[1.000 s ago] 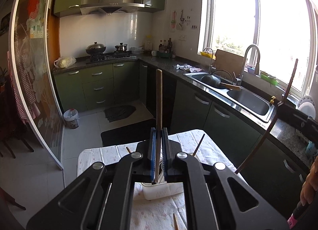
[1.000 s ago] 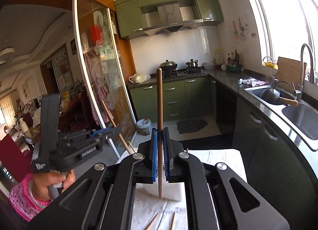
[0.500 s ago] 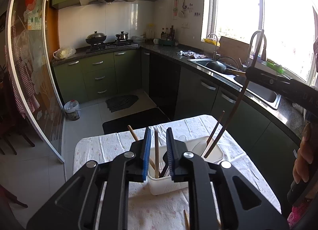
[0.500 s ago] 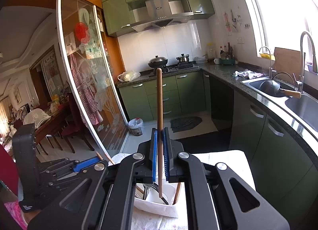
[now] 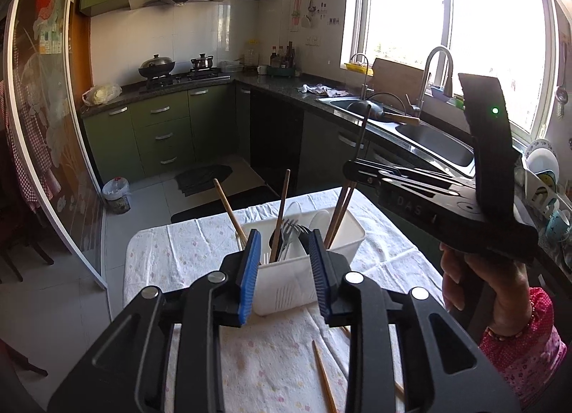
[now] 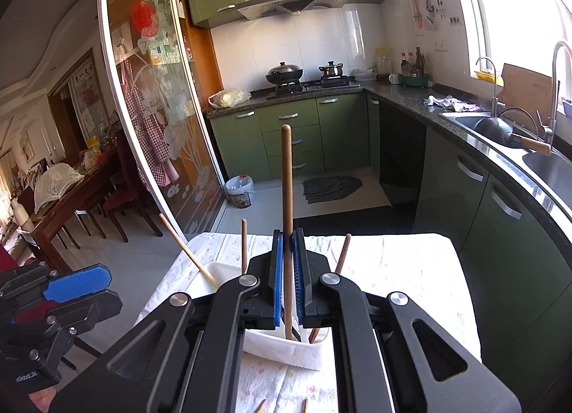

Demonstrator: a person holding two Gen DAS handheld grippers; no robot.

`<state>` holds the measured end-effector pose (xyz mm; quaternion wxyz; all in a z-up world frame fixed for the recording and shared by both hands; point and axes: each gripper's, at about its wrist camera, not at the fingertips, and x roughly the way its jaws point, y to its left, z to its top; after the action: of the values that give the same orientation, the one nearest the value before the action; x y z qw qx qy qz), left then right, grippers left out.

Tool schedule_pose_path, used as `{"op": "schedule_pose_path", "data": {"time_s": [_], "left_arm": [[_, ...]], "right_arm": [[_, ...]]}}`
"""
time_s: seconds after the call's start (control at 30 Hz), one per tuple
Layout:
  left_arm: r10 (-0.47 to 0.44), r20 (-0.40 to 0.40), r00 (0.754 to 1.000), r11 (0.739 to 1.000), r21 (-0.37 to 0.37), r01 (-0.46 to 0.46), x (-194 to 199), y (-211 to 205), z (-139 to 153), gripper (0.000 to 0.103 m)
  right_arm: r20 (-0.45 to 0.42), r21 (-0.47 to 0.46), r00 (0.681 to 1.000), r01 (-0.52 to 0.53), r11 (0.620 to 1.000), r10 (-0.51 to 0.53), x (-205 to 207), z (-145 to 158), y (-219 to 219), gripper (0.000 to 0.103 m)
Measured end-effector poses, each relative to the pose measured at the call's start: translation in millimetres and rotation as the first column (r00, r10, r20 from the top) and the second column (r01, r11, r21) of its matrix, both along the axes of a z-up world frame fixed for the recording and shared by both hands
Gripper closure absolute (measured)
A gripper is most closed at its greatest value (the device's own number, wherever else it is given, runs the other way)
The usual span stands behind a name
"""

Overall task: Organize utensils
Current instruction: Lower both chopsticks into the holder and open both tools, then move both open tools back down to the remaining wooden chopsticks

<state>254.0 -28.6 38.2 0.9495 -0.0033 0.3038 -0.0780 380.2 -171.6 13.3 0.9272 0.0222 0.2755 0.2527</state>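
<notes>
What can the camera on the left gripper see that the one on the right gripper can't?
Only the left wrist view shows metal forks in the white plastic utensil caddy, and the open left gripper. Only the right wrist view shows the right gripper shut on a long brown wooden chopstick. Both show the caddy on the floral tablecloth.

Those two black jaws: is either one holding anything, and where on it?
The right gripper clamps a wooden chopstick on its lower half, tip down in the white holder. The left gripper is open, empty.
</notes>
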Motion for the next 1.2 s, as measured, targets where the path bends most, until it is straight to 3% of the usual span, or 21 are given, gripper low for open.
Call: {"op": "schedule_pose_path", "data": {"time_s": [0.17, 0.27, 0.47, 0.53, 0.6, 0.73, 0.97, 1.2], "left_arm": [[-0.02, -0.028, 0.999, 1.0, -0.009, 0.019, -13.6, -0.8, -12.7, 0.075], [-0.022, -0.054, 0.998, 1.0, -0.017, 0.022, -18.1, -0.5, -20.6, 0.074], [-0.016, -0.123, 0.992, 0.999, -0.032, 0.012, -24.8, 1.1, -45.6, 0.073], [-0.013, -0.178, 0.984, 1.0, -0.025, 0.009, -27.1, -2.4, -62.8, 0.068], [-0.02, -0.26, 0.965, 1.0, -0.011, 0.018, -25.6, -8.5, -84.4, 0.067], [-0.056, -0.439, 0.897, 0.998, -0.014, 0.056, -21.4, -25.6, -132.8, 0.067], [-0.054, -0.573, 0.818, 0.998, -0.003, 0.064, -6.5, -52.0, -184.1, 0.067], [-0.003, -0.602, 0.799, 0.998, 0.047, 0.039, -1.0, -67.6, -200.2, 0.067]], "right_arm": [[-0.006, -0.019, 1.0, -0.007, 1.0, 0.007, -4.7, -13.5, 1.3, 0.096], [0.008, -0.027, 1.0, -0.01, 1.0, 0.01, -12.8, -13.5, -1.0, 0.08], [0.071, -0.007, 0.997, -0.017, 1.0, 0.017, -55.7, 5.9, -20.7, 0.077], [0.082, -0.004, 0.996, -0.029, 1.0, 0.029, -77.9, 8.8, -31.1, 0.072], [0.07, -0.034, 0.996, -0.045, 0.998, 0.047, -100.6, 3.0, -36.9, 0.071], [-0.033, -0.122, 0.996, -0.082, 0.989, 0.078, -130.5, -31.3, -46.9, 0.071], [-0.161, -0.164, 0.987, -0.055, 0.985, 0.029, -140.0, -79.5, -81.5, 0.071], [-0.193, -0.179, 0.981, -0.052, 0.982, 0.016, -142.5, -92.6, -95.4, 0.065]]}}
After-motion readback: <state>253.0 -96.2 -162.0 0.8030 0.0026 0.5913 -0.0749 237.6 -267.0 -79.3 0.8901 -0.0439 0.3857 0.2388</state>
